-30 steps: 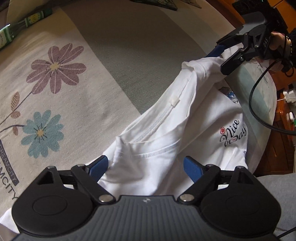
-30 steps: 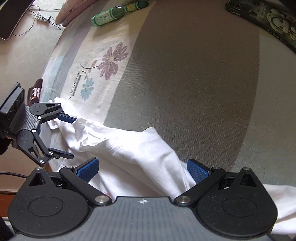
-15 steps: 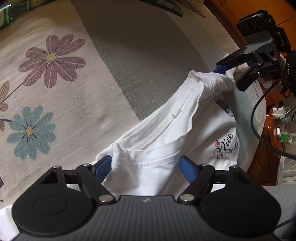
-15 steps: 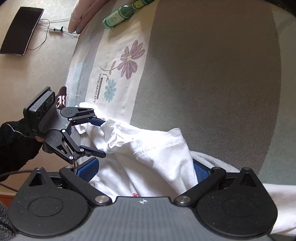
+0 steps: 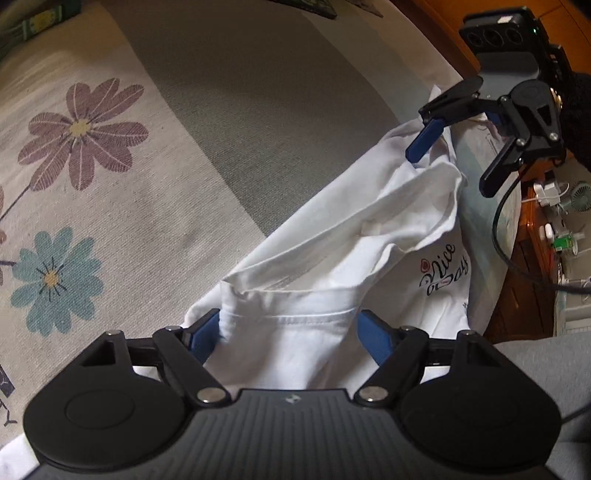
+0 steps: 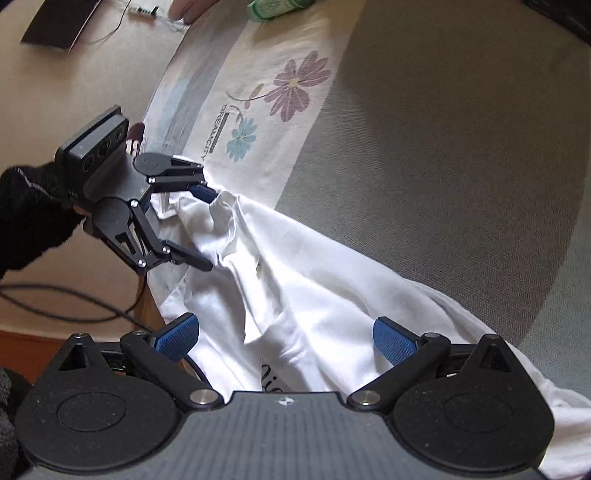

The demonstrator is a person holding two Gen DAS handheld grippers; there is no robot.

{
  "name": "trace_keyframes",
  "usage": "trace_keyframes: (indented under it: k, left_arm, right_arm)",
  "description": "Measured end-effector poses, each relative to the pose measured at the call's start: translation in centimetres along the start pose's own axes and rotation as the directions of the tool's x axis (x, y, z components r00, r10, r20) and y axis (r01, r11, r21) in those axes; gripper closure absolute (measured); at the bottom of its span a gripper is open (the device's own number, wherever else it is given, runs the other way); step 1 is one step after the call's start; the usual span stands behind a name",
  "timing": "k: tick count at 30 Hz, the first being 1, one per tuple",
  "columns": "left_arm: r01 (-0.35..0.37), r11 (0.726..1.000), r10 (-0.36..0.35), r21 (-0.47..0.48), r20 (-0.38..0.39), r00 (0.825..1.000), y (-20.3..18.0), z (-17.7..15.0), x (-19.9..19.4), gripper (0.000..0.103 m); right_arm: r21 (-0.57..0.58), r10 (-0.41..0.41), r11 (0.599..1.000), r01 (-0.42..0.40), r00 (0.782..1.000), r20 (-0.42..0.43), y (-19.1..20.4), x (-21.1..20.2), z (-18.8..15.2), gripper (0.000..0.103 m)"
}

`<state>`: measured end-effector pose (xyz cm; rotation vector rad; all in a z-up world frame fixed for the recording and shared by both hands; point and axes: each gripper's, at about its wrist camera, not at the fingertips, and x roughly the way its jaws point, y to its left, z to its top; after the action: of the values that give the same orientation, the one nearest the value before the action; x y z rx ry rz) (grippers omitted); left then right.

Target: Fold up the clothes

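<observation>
A white T-shirt with a "Nice Day" print lies bunched on a bed sheet with flower prints and a grey stripe. My left gripper is open, straddling the shirt's hem end, its left pad touching a fold. In the right wrist view the left gripper stands open around the shirt's far bunched end. My right gripper is open with cloth lying between its pads. From the left wrist it shows as the right gripper, open at the shirt's upper corner.
A green bottle lies at the far end of the bed. A dark flat device and a black cable are on the floor beside it. Wooden furniture with small items stands past the bed's right edge.
The two grippers have drawn nearer to each other, each looming larger in the other's view. The shirt between them has slackened and bunched up. Both stay open.
</observation>
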<state>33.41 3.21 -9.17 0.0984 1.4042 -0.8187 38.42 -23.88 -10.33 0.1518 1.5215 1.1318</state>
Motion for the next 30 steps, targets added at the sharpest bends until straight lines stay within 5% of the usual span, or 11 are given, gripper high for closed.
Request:
trace_keyframes:
  k: [6, 16, 22, 24, 30]
  left_arm:
    - [0.009, 1.000, -0.008, 0.029, -0.022, 1.000, 0.0, -0.8, -0.2, 0.043]
    - [0.001, 0.998, 0.001, -0.070, 0.023, 1.000, 3.5, -1.5, -2.2, 0.049]
    - [0.000, 0.996, 0.003, -0.091, 0.031, 1.000, 3.4, -1.5, -1.5, 0.049]
    - [-0.006, 0.996, 0.009, -0.088, 0.034, 0.999, 3.3, -1.5, -1.5, 0.049]
    - [-0.032, 0.994, 0.040, -0.102, 0.074, 0.996, 3.1, -1.4, -2.3, 0.049]
  right_arm:
    - [-0.214, -0.137, 0.970, 0.117, 0.987, -0.082, 2.9, 1.3, -2.2, 0.011]
    - [-0.220, -0.191, 0.959, 0.178, 0.981, -0.037, 2.2, 0.9, -1.0, 0.040]
    - [-0.234, -0.231, 0.947, 0.223, 0.973, -0.007, 2.5, 0.2, -0.5, 0.073]
    - [-0.238, -0.244, 0.942, 0.237, 0.970, 0.003, 2.6, 0.0, -0.4, 0.094]
    - [-0.245, -0.283, 0.928, 0.281, 0.959, 0.028, 2.7, -0.5, 0.4, 0.094]
